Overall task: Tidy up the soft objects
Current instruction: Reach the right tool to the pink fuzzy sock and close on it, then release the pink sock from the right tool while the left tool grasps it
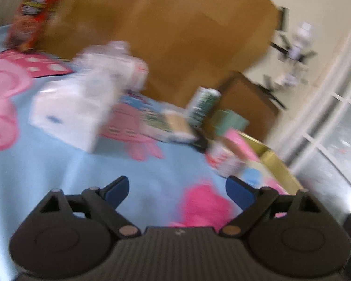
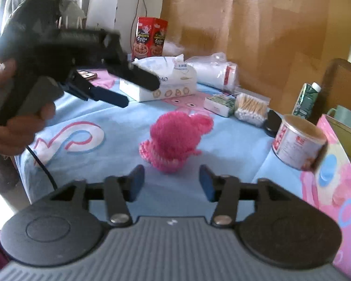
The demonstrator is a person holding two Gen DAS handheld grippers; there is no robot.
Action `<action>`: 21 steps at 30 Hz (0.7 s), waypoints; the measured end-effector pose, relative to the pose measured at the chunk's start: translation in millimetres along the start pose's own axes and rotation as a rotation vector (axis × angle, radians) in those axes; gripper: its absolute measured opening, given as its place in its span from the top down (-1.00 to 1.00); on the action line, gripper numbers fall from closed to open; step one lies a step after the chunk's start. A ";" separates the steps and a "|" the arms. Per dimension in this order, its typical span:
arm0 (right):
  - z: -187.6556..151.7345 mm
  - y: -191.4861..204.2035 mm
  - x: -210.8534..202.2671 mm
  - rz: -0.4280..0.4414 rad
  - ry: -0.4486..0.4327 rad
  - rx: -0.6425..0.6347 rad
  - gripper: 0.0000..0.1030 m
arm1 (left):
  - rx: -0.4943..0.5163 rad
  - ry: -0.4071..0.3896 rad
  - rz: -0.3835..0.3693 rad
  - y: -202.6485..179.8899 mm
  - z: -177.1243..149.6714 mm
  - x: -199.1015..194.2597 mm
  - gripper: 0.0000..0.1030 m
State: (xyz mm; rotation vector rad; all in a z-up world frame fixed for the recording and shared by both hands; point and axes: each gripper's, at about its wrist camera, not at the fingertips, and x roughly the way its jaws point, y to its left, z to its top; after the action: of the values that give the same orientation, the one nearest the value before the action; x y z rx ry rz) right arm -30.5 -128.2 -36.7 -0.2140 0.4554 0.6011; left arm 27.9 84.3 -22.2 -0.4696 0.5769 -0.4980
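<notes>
Nothing looks sorted yet, in my judgement: the pink knitted toy (image 2: 173, 142) lies loose in the middle of the right wrist view on the blue cartoon-print cloth (image 2: 119, 126) covering the desk, touched by neither tool. The right tongs (image 2: 172, 183) at the lower centre of that frame are released, jaws apart and empty, aimed at the toy just beyond them. The left tongs (image 1: 177, 193) are likewise spread and hold nothing; in their own blurred view the toy (image 1: 204, 205) sits at the lower centre-right, near the right-hand finger. Seen from the right wrist, the left tongs (image 2: 133, 89) hang in the upper left, above the cloth and well apart from the toy. What remains, it seems, is the whole job: grasping the toy and placing it somewhere. As for containers, the pink box (image 2: 339, 164) at the right edge is a likely target, but its inside is hidden. The tissue pack (image 2: 166, 77) at upper centre shows tissue poking out; the bag of cotton swabs (image 2: 251, 111) right of centre is full; the tin (image 2: 297, 145) beside the box is closed.
</notes>
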 end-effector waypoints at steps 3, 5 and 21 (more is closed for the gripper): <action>0.7 -4.2 4.1 0.015 -0.010 0.025 -0.17 | 0.082 0.054 -0.016 -27.3 -0.3 6.9 -0.80; 4.9 -6.6 9.8 0.016 -0.004 0.040 -0.17 | 0.125 0.093 0.026 -39.2 -2.9 19.5 -0.77; -1.0 -62.2 -60.1 -0.288 -0.241 0.212 0.24 | 0.273 0.177 -0.184 -150.8 24.4 99.8 -0.24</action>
State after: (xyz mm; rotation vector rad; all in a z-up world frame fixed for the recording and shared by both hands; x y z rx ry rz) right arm -38.2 -208.4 -5.4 -0.0025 0.2458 0.2880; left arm 69.2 -82.7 38.6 -0.2194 0.6275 -0.7884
